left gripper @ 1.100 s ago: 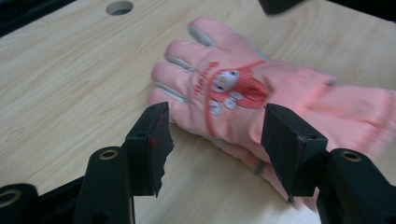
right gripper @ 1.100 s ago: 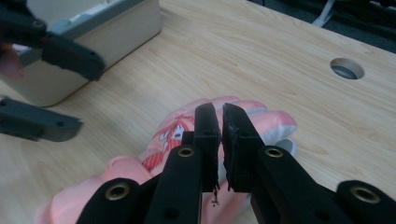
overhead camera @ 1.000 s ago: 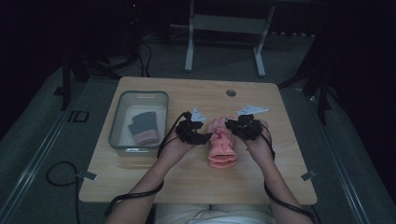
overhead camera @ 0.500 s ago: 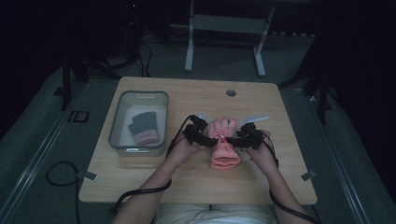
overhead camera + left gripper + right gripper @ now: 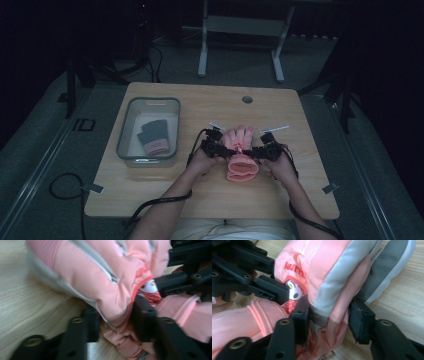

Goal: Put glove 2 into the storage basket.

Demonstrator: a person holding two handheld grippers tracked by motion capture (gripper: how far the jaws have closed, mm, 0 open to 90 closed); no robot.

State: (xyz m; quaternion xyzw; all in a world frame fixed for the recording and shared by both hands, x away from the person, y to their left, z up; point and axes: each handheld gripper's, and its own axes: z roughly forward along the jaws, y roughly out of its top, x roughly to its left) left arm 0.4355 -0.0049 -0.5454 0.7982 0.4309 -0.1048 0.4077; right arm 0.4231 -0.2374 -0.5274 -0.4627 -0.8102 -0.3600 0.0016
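A pink glove with grey trim lies at the middle of the table, fingers pointing away and cuff towards the person. My left gripper holds it from the left and my right gripper from the right, facing each other. In the left gripper view the pads of my left gripper press on a bunched fold of the pink glove; its jaws have just been closing. In the right gripper view my right gripper pinches the glove's grey-trimmed side, having likewise just closed in.
A clear plastic bin stands at the table's left with a dark grey glove with a pink cuff in it. A round cable hole sits near the far edge. Bare wood lies in front of the hands.
Both hands have come down and closer together, bringing the pink glove lower onto the table. Both pairs of jaws now grip the glove's middle.
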